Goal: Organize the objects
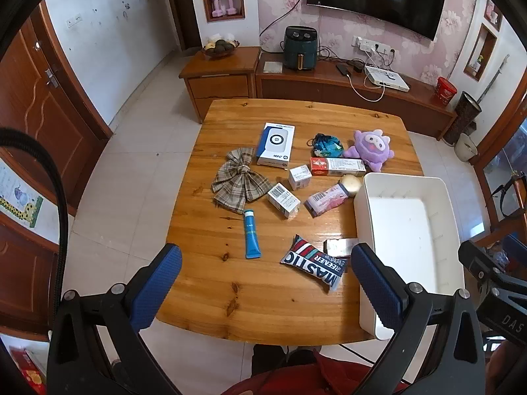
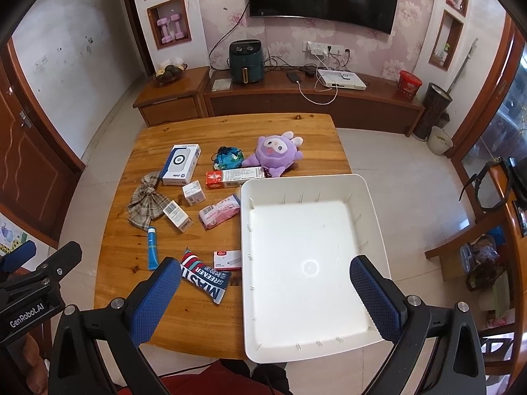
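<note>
While both grippers hang above the near edge with jaws spread wide and nothing in them, the honey-coloured wooden table [image 2: 290,125] carries everything. The big white plastic tray [image 2: 372,217] sits bare on its right side. Left of it lie a white-and-blue boxed power bank [image 2: 181,164], a purple plush toy [image 2: 275,154], a plaid fabric bow [image 2: 145,202], a striped pouch reading "MASTIC GREENER" [image 2: 204,278] and a blue tube [image 2: 152,251]. The left gripper [image 1: 265,283] and the right gripper [image 2: 263,291] touch nothing.
</note>
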`<action>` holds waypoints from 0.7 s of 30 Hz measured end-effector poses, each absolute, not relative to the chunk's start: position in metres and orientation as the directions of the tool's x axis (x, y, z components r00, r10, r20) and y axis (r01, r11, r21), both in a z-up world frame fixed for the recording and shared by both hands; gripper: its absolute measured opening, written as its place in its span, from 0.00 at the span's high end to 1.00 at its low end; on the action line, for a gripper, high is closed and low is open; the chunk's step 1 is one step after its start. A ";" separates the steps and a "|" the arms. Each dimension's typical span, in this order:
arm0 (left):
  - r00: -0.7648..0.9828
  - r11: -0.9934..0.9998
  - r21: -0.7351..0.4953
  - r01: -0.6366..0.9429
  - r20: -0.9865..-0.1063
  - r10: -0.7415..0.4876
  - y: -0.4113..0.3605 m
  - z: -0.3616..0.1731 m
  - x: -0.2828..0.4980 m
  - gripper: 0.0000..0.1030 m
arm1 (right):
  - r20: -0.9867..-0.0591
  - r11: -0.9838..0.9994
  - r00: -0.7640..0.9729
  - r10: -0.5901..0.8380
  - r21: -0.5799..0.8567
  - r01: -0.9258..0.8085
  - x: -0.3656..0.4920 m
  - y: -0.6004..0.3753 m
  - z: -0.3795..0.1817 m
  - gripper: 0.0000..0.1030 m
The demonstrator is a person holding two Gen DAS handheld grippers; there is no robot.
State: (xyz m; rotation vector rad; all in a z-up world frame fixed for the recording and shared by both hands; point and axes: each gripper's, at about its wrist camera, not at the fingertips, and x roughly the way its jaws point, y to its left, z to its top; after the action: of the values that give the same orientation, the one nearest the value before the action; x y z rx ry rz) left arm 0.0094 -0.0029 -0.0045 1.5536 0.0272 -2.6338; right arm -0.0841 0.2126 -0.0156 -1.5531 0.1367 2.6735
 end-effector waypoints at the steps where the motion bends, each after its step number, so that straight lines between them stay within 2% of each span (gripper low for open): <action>1: -0.481 -0.996 0.027 0.083 -0.874 -0.064 -0.002 -0.004 0.010 0.01 | -0.868 -0.995 -0.496 -0.003 0.052 -0.084 -0.083 0.213 -0.016 0.00; 21: -0.473 -0.995 0.038 0.089 -0.878 -0.076 0.003 -0.009 0.011 0.01 | -0.871 -0.993 -0.491 0.009 0.049 -0.105 -0.081 0.215 -0.021 0.00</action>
State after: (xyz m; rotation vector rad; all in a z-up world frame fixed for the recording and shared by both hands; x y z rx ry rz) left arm 0.0111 0.0025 -0.0086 1.5578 0.0197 -2.6170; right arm -0.0809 0.2154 -0.0210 -1.5485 0.1467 2.6529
